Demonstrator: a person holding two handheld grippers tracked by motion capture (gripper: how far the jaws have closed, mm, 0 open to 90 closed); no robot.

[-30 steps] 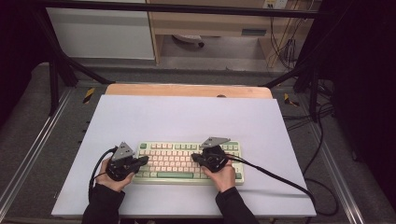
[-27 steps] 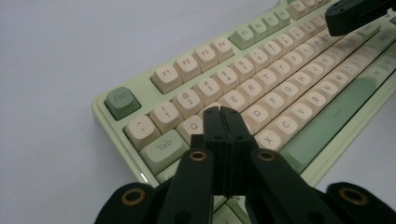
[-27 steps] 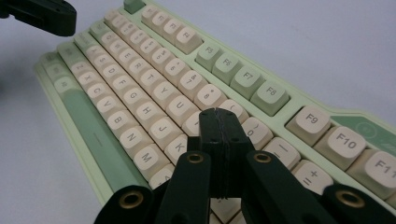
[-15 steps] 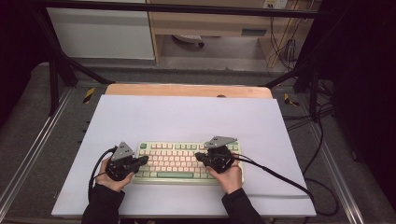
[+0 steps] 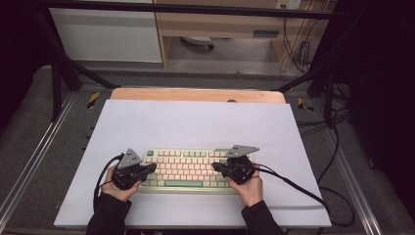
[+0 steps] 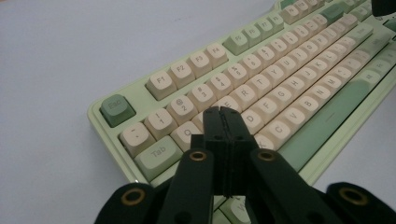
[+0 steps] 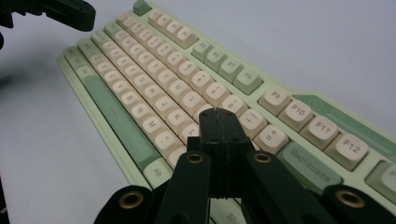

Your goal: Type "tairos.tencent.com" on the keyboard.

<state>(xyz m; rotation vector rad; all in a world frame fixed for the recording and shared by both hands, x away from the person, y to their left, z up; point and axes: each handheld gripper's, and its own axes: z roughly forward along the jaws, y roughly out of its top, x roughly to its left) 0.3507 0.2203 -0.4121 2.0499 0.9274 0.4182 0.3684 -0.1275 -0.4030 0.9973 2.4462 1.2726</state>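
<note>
Overhead, pale green keyboard with cream keys (image 5: 186,169) lying on white tabletop (image 5: 195,122) between left claw (image 5: 152,167) and right claw (image 5: 215,166); closer up, both clamped shut, empty, above legible keycaps.
</note>
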